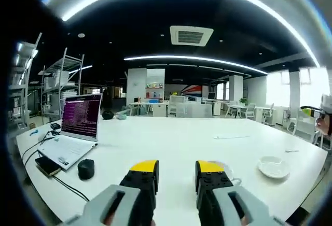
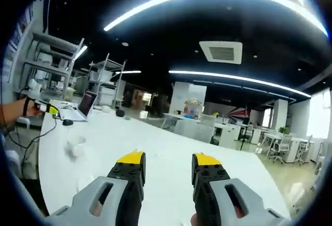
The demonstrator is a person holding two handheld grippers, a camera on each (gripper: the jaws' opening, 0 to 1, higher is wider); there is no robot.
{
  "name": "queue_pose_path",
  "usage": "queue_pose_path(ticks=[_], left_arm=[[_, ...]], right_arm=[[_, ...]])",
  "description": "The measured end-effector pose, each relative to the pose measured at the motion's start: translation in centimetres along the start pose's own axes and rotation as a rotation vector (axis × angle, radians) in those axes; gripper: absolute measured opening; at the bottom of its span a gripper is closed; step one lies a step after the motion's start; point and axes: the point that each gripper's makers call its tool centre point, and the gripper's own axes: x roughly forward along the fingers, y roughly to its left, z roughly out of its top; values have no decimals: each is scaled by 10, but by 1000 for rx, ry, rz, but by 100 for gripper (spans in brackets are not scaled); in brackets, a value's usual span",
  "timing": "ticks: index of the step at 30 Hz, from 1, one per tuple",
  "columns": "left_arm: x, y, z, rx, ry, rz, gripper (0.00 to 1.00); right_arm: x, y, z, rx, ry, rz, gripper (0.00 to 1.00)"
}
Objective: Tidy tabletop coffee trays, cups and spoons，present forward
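In the left gripper view my left gripper [image 1: 177,170] stands open over the white table [image 1: 176,143] with nothing between its jaws. A white saucer [image 1: 274,167] lies to its right. Part of a white cup [image 1: 230,172] peeks out behind the right jaw. A thin spoon [image 1: 231,137] lies farther back. In the right gripper view my right gripper [image 2: 168,165] is open and empty above the table [image 2: 166,138]. A blurred white cup [image 2: 77,146] stands left of it. The other gripper [image 2: 47,109], held in a hand, shows at the far left.
An open laptop [image 1: 78,125] stands at the table's left end with a black mouse [image 1: 86,168], a phone [image 1: 47,166] and cables. Metal shelves [image 1: 62,86] stand behind it. Desks and chairs fill the room beyond the table.
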Motion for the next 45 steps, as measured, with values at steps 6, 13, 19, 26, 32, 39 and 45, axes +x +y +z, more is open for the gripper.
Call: queue_pose_path(ticks=[6, 13, 19, 26, 32, 39, 45], left_arm=[[3, -4, -1, -16, 55, -15, 29], [7, -14, -2, 5, 106, -50, 29], [14, -20, -3, 20, 145, -79, 29], [22, -29, -2, 35, 199, -125, 29], [29, -33, 0, 65, 252, -143, 29], [24, -53, 0, 97, 348, -189, 29], [37, -58, -8, 128, 429, -209, 29]], right_arm=[[29, 27, 9, 2, 33, 94, 36], [54, 56, 25, 4, 48, 183, 38], [79, 87, 35, -4, 86, 264, 38], [114, 134, 40, 5, 145, 381, 39], [139, 178, 44, -29, 173, 461, 40], [159, 214, 35, -66, 257, 534, 40], [170, 241, 21, -77, 384, 612, 41]])
